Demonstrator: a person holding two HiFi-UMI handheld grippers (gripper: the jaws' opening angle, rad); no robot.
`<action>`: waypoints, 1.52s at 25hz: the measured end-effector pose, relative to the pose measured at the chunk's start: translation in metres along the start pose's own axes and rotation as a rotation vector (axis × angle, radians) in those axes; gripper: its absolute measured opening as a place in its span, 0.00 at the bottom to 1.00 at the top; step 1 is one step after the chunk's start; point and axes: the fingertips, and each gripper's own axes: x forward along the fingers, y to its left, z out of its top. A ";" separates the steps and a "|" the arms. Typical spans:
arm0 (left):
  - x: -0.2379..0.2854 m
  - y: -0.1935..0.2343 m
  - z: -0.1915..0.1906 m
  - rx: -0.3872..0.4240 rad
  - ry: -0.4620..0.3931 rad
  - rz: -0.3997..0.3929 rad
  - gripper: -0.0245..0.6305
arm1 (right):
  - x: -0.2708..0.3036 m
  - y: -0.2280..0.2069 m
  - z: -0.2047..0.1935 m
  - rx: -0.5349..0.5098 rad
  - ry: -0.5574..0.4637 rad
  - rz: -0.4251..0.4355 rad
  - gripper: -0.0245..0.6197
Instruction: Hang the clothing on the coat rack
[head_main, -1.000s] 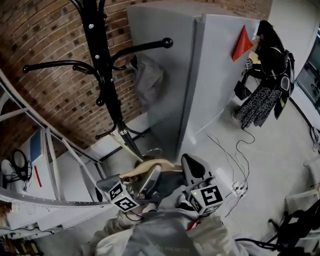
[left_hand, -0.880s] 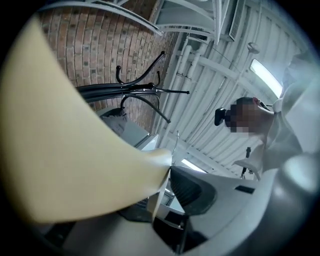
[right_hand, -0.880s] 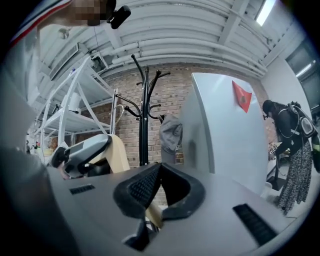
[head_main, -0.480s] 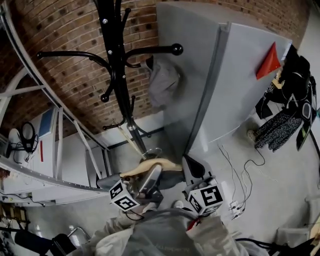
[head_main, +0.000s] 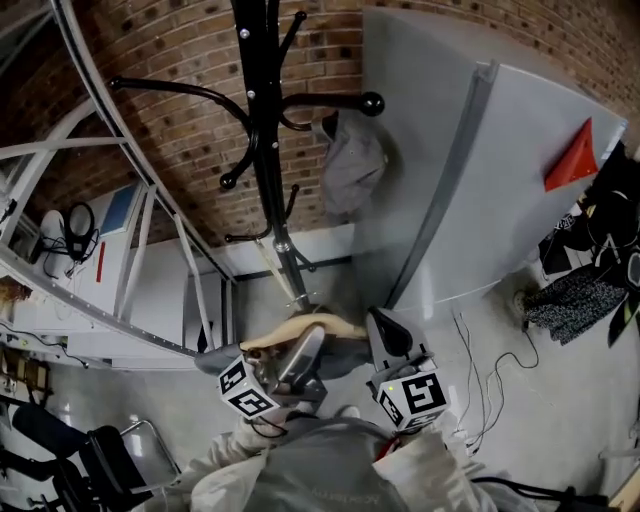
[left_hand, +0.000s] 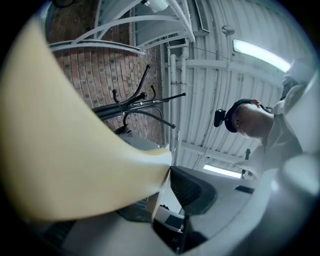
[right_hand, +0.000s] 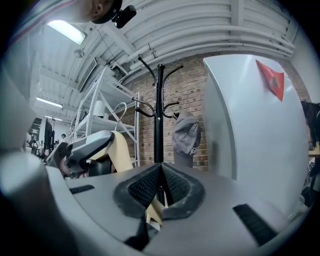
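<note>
Left gripper (left_hand: 169, 170) and right gripper (right_hand: 161, 187) each clamp the cream garment (head_main: 300, 328), which looks light and floppy, so best held along its top edge.

Brick wall (head_main: 170, 150), tall grey partition (head_main: 520, 200) bearing a red triangle (head_main: 572, 160), white metal shelving (head_main: 140, 300) at left, grey floor (head_main: 520, 400).

your coat rack (head_main: 265, 150), upper middle of the head view, looks like glossy black metal against a rough, matt brick wall (head_main: 180, 150). the grey cap (head_main: 352, 170) on it is soft matt cloth; the cream garment (head_main: 300, 326) low centre looks smooth (weave unreadable).
</note>
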 end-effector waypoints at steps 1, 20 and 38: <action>0.000 0.000 0.001 0.010 -0.007 0.008 0.20 | 0.001 0.000 0.001 -0.002 -0.002 0.010 0.08; -0.031 0.014 0.044 0.040 -0.035 0.052 0.20 | 0.040 0.036 0.005 0.007 -0.010 0.059 0.08; -0.033 0.040 0.087 0.017 -0.009 -0.050 0.20 | 0.075 0.060 0.025 -0.033 -0.040 -0.034 0.08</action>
